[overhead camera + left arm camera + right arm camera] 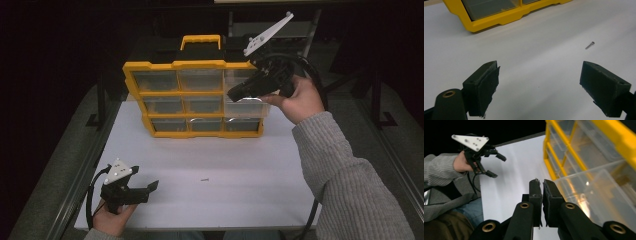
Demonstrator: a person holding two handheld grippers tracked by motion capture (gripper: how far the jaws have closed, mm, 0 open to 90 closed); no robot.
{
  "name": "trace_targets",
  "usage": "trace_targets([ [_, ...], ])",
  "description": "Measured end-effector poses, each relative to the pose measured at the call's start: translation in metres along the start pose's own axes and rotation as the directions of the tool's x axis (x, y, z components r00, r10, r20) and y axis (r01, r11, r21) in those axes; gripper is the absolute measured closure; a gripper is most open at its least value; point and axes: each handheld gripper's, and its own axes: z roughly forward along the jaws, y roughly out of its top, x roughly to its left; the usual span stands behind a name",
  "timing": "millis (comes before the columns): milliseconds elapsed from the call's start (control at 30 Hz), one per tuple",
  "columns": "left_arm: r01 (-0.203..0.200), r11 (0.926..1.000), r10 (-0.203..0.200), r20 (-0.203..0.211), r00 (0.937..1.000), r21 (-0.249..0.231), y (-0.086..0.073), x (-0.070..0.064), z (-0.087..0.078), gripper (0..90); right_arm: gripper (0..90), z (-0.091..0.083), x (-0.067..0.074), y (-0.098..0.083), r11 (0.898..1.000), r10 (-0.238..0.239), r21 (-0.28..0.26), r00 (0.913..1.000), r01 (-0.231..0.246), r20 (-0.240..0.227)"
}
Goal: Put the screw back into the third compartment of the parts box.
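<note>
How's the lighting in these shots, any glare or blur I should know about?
High view: the white table is lit while the surroundings fall into darkness, and the picture is soft. Left gripper view: even light, the small screw sharp enough, the near jaws slightly soft. Right gripper view: bright glare on the clear drawer of the yellow organizer; black background.

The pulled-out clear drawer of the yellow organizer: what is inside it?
The clear drawer of the organizer looks empty through its walls. The right gripper with its shut jaws covers part of it, so that part stays unknown. One screw lies on the table.
</note>
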Motion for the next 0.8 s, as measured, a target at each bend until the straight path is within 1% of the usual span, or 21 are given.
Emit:
trace_targets([
  [33,-0.001,1.0000,0.001,-0.001,1.0000,0.008,0.000,0.000,-0.001,14.8,84.4,-0.002,-0.002,0.000,1.000,0.008,-0.002,0.9999,-0.008,0.007],
  [100,-0.002,1.0000,0.002,-0.001,1.0000,0.003,0.000,0.001,0.000,14.8,84.5,-0.006,-0.006,0.000,1.000,0.030,-0.009,0.9994,-0.030,0.020],
  [133,0.009,0.9999,-0.009,-0.001,1.0000,-0.007,0.000,0.000,0.000,14.8,84.5,-0.007,-0.009,0.000,0.999,0.041,-0.009,0.9988,-0.041,0.027],
  [233,0.007,1.0000,-0.007,-0.001,1.0000,-0.003,0.000,0.000,0.000,14.8,84.4,-0.008,-0.017,-0.002,0.998,0.057,-0.006,0.9972,-0.057,0.048],
  [300,0.003,1.0000,-0.003,-0.001,1.0000,0.003,0.000,0.000,-0.001,14.8,84.4,-0.008,-0.022,-0.003,0.997,0.080,-0.009,0.9954,-0.080,0.052],
  [333,0.003,1.0000,-0.003,-0.001,1.0000,0.002,0.000,0.000,0.000,14.8,84.4,-0.008,-0.025,-0.004,0.997,0.078,-0.006,0.9950,-0.078,0.062],
  [367,0.006,1.0000,-0.006,-0.001,1.0000,0.002,0.000,0.000,0.000,14.8,84.3,-0.008,-0.026,-0.005,0.995,0.097,-0.005,0.9932,-0.097,0.065],
  [433,0.010,0.9999,-0.010,0.000,1.0000,-0.007,0.000,0.000,0.000,14.8,84.3,-0.006,-0.030,-0.006,0.995,0.100,0.001,0.9921,-0.101,0.075],
  [467,0.001,1.0000,-0.001,0.000,1.0000,0.002,0.000,0.000,-0.001,14.8,84.2,-0.006,-0.032,-0.007,0.994,0.105,0.008,0.9913,-0.106,0.079],
  [533,-0.002,1.0000,0.002,-0.001,1.0000,0.003,0.000,0.001,-0.001,14.8,84.1,-0.004,-0.035,-0.008,0.993,0.114,0.014,0.9900,-0.115,0.084],
  [600,-0.002,1.0000,0.002,0.000,1.0000,0.003,0.000,0.001,-0.001,14.8,84.0,-0.001,-0.037,-0.009,0.991,0.127,0.021,0.9882,-0.129,0.086],
  [633,-0.002,1.0000,0.002,0.000,1.0000,0.003,0.000,0.001,-0.001,14.8,83.9,0.000,-0.038,-0.010,0.992,0.123,0.026,0.9885,-0.125,0.088],
  [733,0.002,1.0000,-0.002,0.001,1.0000,0.003,0.000,0.000,-0.001,14.8,83.6,0.005,-0.040,-0.012,0.990,0.131,0.041,0.9873,-0.135,0.090],
  [767,-0.013,0.9999,0.013,-0.002,0.9999,0.003,0.000,0.001,-0.001,14.8,82.9,0.006,-0.042,-0.013,0.990,0.128,0.043,0.9875,-0.133,0.092],
  [800,-0.011,0.9999,0.011,-0.001,0.9999,0.004,0.000,0.001,-0.001,14.8,80.1,0.007,-0.042,-0.014,0.989,0.134,0.043,0.9868,-0.139,0.091],
])
